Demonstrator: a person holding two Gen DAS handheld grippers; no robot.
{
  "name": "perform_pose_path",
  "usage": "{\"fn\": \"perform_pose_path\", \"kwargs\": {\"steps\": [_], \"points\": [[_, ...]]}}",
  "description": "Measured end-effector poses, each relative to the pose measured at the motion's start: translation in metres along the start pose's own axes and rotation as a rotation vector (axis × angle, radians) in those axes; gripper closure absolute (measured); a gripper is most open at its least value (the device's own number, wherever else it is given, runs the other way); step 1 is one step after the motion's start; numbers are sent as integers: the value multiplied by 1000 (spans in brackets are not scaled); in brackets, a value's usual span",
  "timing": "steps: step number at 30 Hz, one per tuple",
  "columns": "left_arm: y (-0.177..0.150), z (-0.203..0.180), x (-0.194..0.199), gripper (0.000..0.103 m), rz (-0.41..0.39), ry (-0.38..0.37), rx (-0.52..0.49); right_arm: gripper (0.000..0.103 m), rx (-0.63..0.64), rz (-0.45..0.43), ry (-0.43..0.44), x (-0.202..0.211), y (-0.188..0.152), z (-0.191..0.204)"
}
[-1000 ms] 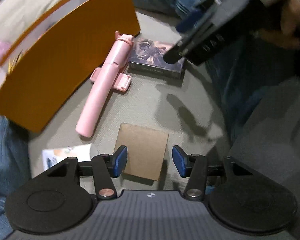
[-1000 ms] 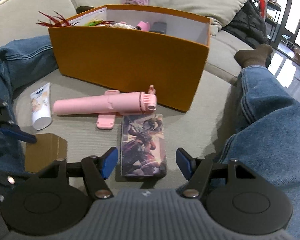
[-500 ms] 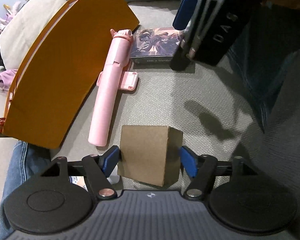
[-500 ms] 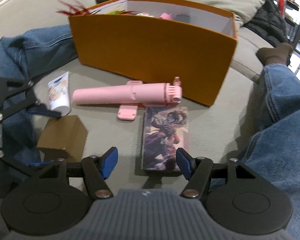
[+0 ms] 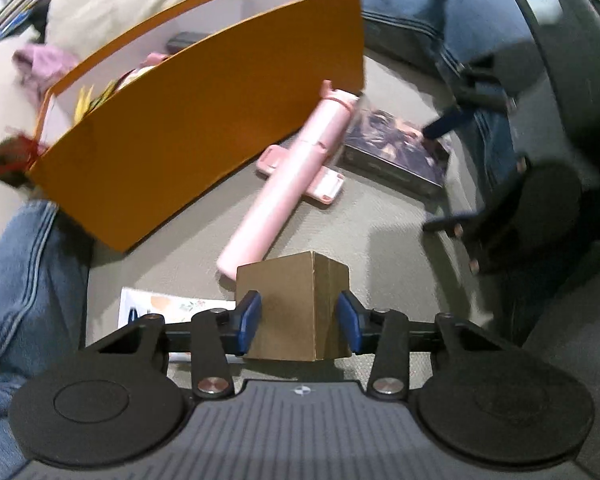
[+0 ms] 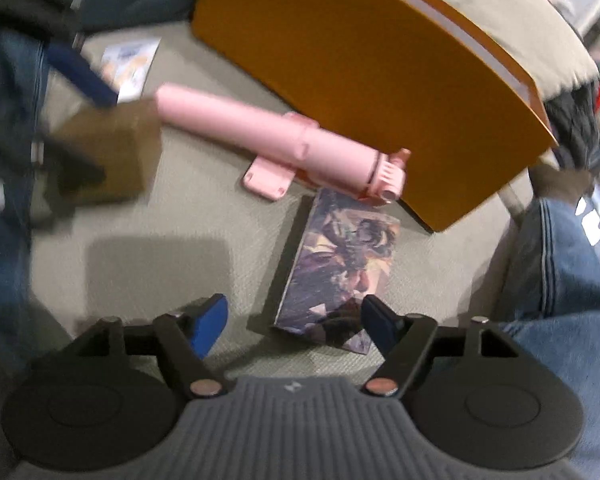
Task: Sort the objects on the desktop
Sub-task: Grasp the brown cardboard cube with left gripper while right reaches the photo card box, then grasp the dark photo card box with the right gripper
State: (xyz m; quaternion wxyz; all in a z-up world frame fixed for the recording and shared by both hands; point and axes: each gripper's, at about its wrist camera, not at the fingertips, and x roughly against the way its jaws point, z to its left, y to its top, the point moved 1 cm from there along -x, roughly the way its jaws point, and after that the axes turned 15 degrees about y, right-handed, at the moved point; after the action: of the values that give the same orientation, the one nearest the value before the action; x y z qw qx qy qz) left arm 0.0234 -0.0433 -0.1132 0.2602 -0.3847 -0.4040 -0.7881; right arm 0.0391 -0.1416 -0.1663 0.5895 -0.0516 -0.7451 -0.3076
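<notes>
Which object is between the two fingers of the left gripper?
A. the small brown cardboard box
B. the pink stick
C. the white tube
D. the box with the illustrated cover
A. In the left wrist view the small brown cardboard box sits between the blue pads of the left gripper, whose jaws are closing on it, while the pink stick lies farther ahead on the cushion.
</notes>
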Motion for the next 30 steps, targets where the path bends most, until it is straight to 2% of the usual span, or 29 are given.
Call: {"fn": "perform_pose_path", "kwargs": {"steps": [2,6,7,9,11,13,15,17,18,21,23,25,26,27,30], "points": [[1,5,1,60,2,10,22,24,54,20,-29,-4,0,7],[1,19,7,65,11,31,84,26,58,31,-26,-4,-1,3],[-1,24,7,68,19,25,110,30,56,31,-31,-3,-2,2],[-4,37,6,71,27,24,168,49,36,18,-66,1,-3,-4],[-6,48,7,79,30,35,217,51,-26,-9,-21,10,-5,-16],[-9,60,7,79,33,34,271,58,-106,-47,34,20,-9,-30],[-12,71,6,79,40,7,324,73,-218,-110,123,35,-13,-49],[-16,81,6,79,46,-15,384,102,-369,-164,233,46,-21,-72],[-17,85,8,79,45,-14,407,103,-439,-177,233,48,-24,-80],[-23,91,17,79,36,25,437,103,-497,-183,174,50,-35,-89],[-26,94,20,79,43,40,453,96,-498,-196,199,50,-34,-87],[-28,96,21,79,52,50,457,91,-415,-185,159,48,-25,-73],[-29,95,22,79,53,60,455,83,-369,-180,138,44,-20,-67],[-29,94,23,79,52,73,448,80,-322,-185,127,43,-12,-59],[-31,93,25,79,59,87,435,79,-226,-229,198,44,3,-36]]}}
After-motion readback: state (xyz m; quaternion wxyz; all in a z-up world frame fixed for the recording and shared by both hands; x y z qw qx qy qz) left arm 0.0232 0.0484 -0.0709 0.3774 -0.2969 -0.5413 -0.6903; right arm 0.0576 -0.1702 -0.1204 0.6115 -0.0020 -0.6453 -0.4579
